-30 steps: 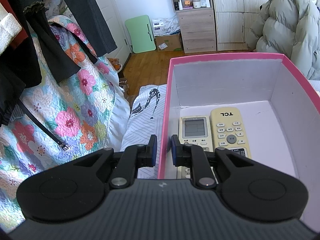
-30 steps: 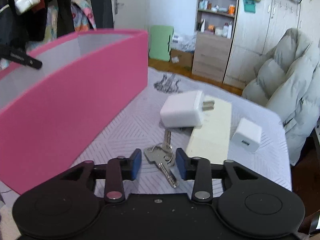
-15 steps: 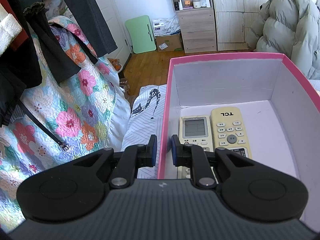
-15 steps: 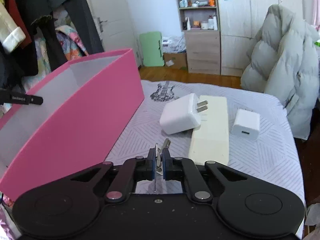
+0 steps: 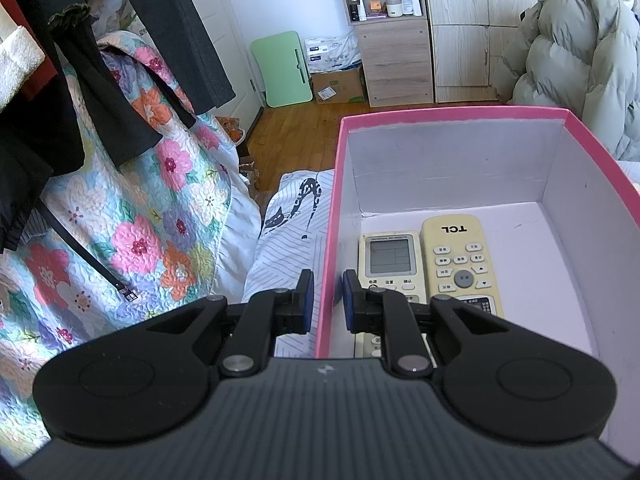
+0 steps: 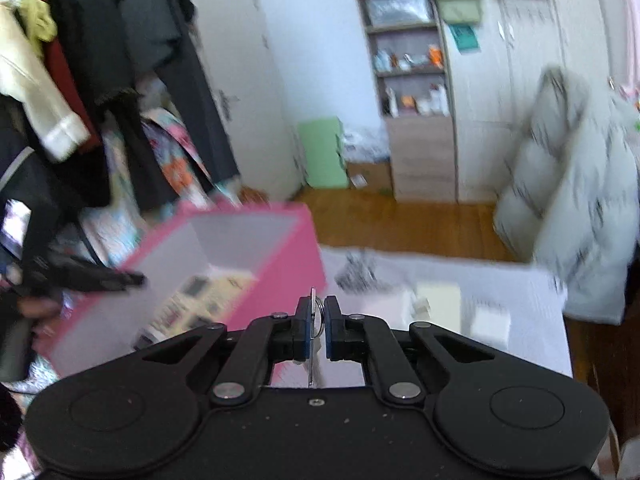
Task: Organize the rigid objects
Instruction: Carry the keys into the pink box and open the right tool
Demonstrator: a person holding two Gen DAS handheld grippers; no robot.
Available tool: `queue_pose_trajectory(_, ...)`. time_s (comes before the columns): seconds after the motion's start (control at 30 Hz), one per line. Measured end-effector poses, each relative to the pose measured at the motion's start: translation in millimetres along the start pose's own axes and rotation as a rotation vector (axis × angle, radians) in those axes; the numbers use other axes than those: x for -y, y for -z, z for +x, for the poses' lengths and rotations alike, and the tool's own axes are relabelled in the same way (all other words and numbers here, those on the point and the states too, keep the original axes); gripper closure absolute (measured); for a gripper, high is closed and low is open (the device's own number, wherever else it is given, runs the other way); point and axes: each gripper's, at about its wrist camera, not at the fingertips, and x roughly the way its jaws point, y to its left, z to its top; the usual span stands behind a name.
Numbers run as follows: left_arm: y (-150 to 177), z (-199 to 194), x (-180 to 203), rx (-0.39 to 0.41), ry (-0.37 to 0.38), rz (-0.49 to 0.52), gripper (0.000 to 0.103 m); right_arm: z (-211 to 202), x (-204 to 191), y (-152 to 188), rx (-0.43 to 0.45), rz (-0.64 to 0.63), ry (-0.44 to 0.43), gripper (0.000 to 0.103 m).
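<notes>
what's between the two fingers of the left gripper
The pink box's side wall, standing in the left gripper's narrow gap, one finger outside, one inside; shown in the left wrist view.

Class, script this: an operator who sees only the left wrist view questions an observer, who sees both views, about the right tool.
Operator: Is the right tool holding anything?
Observer: Yes, the right tool is shut on the keys.
Operator: Is it inside the box?
Observer: No, it is outside the box, beside its pink side wall.
</notes>
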Motion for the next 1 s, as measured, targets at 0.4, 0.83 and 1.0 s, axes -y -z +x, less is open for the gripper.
queue_pose_trajectory(0.4,1.4,-2.2,1.5,0.024,0.007,0.022,0.093,38.9,-65.5,-53.6,-0.042,0.042,-0.255,0.095)
queue_pose_trajectory(0.83,2.9,-5.5,8.2,0.053,-0.013,0.049,0.093,158.9,-100.5,-48.9,-0.27,0.079,-0.287,0.095)
queue_pose_trajectory(1.0,3.1,-5.9,10.1,0.058,-0.02,0.059,0.093,191.4,-93.1,-39.2,-0.38,0.128,-0.244,0.092)
